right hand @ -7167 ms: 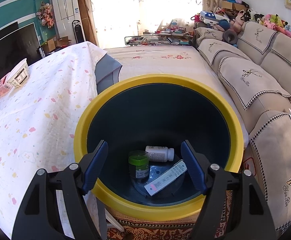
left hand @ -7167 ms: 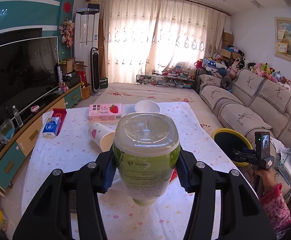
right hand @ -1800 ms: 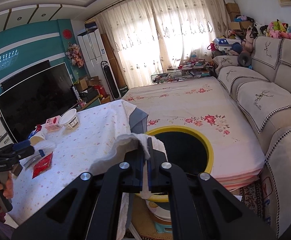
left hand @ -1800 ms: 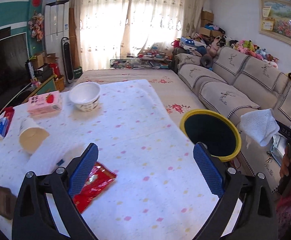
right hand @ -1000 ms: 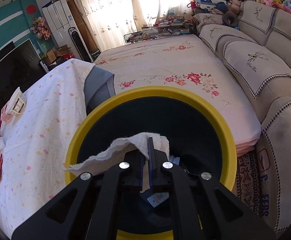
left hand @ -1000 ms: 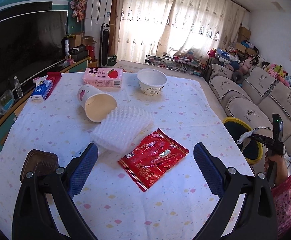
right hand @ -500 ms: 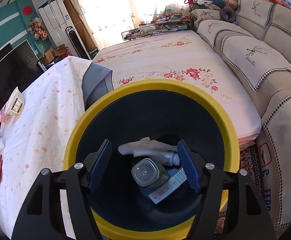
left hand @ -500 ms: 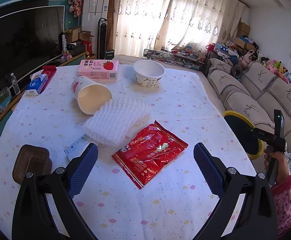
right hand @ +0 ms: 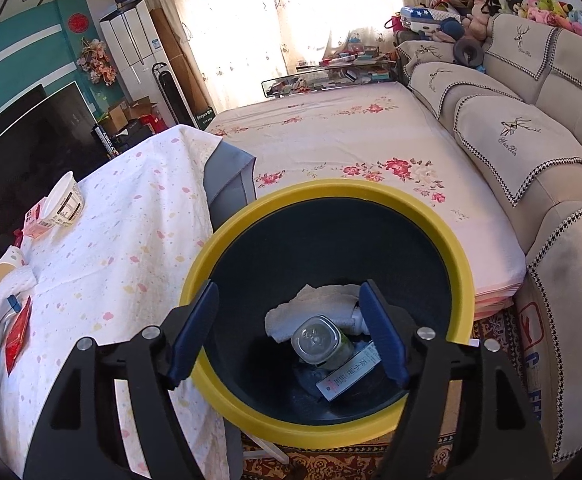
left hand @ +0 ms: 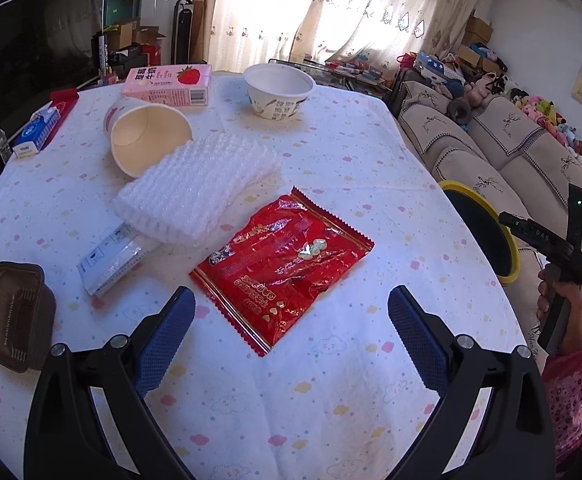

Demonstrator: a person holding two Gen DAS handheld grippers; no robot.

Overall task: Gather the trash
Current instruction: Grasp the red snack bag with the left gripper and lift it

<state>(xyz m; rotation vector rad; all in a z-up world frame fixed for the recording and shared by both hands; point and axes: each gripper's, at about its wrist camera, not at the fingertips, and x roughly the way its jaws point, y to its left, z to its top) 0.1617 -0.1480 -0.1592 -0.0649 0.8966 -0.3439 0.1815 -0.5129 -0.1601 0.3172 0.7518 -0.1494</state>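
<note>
Right gripper (right hand: 289, 330) agape over yellow-rimmed bin (right hand: 461, 264), white cloth (right hand: 323, 302) lying below, left gripper (left hand: 291, 322) spread before red wrapper (left hand: 281, 264)

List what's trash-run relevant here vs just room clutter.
Job:
- red snack wrapper
- bubble wrap
- tipped paper cup
- brown plastic tray
- yellow-rimmed bin, white cloth already in it

Background:
- sofa
- TV
- plush toys
</note>
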